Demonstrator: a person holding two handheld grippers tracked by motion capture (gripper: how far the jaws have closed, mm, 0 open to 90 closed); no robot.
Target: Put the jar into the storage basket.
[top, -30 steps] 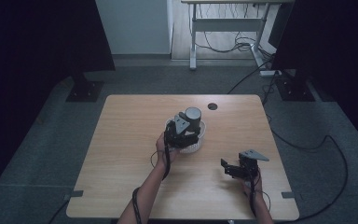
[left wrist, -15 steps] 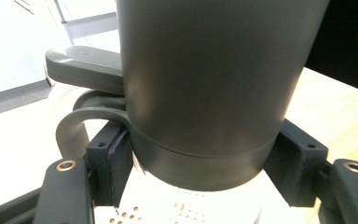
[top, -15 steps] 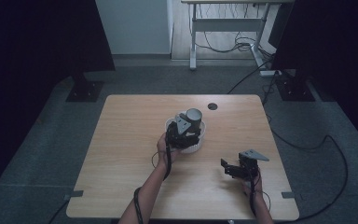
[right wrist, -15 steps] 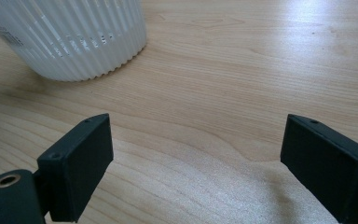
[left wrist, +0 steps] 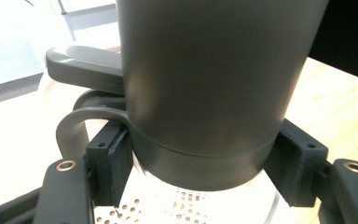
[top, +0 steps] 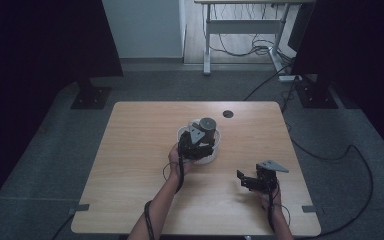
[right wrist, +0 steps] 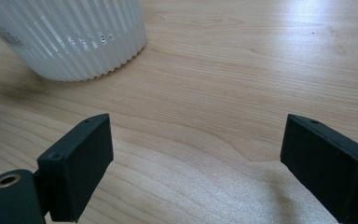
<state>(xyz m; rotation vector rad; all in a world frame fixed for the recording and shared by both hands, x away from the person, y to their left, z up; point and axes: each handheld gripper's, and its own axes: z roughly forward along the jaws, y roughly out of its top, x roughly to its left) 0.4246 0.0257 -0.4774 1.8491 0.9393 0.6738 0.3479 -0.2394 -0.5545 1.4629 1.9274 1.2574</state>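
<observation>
At the middle of the light wooden table [top: 130,150], over the white ribbed round bowl [top: 219,139]: held a dark grey cylindrical metal cup [top: 207,125] upright in the left gripper [top: 196,146]. Clamped both black pads [left wrist: 109,163] on the cup's lowest band, just above the bowl's perforated white floor. Pointed the cup's curved grey loop handle [left wrist: 70,126] leftward in the left gripper view. Could not tell whether the cup's base touched the bowl.

At the near right of the table, well apart from the bowl: rested the right gripper [top: 243,179] with jaws spread wide and nothing between them.

Hazards, as judged:

- Gripped low on a tall body. Risked the cup pivoting about the pads and tipping on any quick swing.
- Pressed on a smooth, rounded wall. Risked a slide downward through the pads if pressure eased.
- Left the light bowl unrestrained. Risked dragging or overturning it if the base or handle caught the rim during a sideways move.
- Risked a drop and a toppled cup if released before the base sat flat.
- Stood too far off with the right gripper to steady the bowl quickly.
</observation>
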